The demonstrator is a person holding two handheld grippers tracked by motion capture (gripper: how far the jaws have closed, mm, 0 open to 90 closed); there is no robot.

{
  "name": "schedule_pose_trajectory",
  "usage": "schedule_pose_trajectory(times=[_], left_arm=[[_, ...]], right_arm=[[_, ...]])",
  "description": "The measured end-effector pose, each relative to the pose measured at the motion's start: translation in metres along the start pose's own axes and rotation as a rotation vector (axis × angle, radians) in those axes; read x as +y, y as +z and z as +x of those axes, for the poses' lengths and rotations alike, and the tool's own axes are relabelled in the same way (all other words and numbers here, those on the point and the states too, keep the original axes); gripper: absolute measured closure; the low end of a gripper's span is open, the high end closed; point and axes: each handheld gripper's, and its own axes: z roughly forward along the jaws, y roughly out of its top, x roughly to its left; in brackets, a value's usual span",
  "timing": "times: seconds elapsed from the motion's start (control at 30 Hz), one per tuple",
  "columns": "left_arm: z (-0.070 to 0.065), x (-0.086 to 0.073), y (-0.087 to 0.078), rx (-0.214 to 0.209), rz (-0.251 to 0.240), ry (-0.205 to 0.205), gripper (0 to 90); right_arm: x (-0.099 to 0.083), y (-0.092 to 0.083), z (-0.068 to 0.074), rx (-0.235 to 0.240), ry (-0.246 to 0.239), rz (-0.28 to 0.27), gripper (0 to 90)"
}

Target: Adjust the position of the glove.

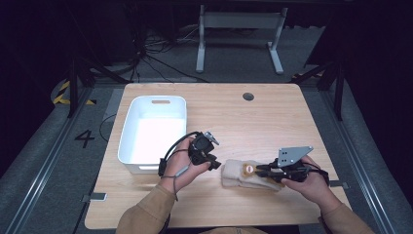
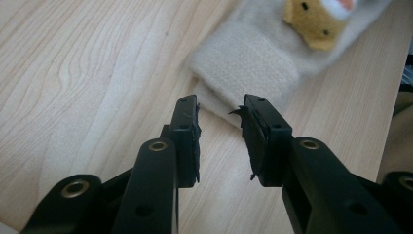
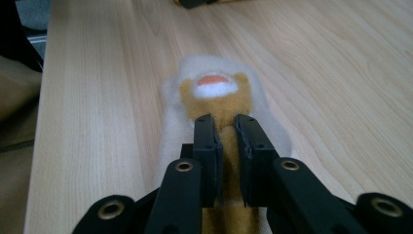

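Item: cream fleece sock with a tan animal-face patch, lying flat on the pale wood table, near the front edge and right of centre; its long axis runs left to right, cuff end toward the left.

Left gripper: held just beside the sock's left end. The left gripper view has the two black jaws standing moderately apart with bare wood between them, tips at the ribbed cuff and holding nothing; whether the tips touch the fabric cannot be told. That view also gives the cuff's folded, napped texture and torn rubber lining on the right-hand pad.

Right gripper: over the sock's right half, a grey three-cornered plate on top. The right gripper view has its jaws drawn narrow, straddling a raised tan strip of the sock; whether the pads press on it cannot be told. Ahead of the tips sit a white muzzle and an orange mark.

The high view alone gives the layout: a white plastic bin, rounded corners, slot handle in its far wall, well apart from the sock on the table's left half; a dark round grommet near the far edge.

Room: open wood behind the sock and toward the right edge; a narrow strip between sock and front edge, where tan sleeves come in
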Motion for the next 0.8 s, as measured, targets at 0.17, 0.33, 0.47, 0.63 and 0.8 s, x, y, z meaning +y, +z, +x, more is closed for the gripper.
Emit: schedule_pose_trajectory(times=[0.17,0.33,0.47,0.63,0.8], left_arm=[[-0.005,-0.003,0.004,-0.012,0.026,0.004,67.9],[-0.008,-0.005,0.01,-0.023,0.061,0.015,67.4],[-0.011,-0.008,0.014,-0.048,0.078,0.02,66.7],[-0.012,-0.008,0.02,-0.056,0.112,0.034,66.3],[-0.013,-0.005,0.022,-0.057,0.109,0.037,66.3]], right_arm=[[-0.006,0.006,-0.002,0.008,0.002,0.037,79.1],[-0.009,0.011,-0.002,0.028,0.011,0.078,73.5],[-0.01,0.012,0.001,0.029,0.017,0.064,58.6],[-0.011,-0.009,-0.002,0.003,0.078,0.05,56.2],[-0.018,-0.021,-0.007,-0.057,0.127,0.089,56.8]])
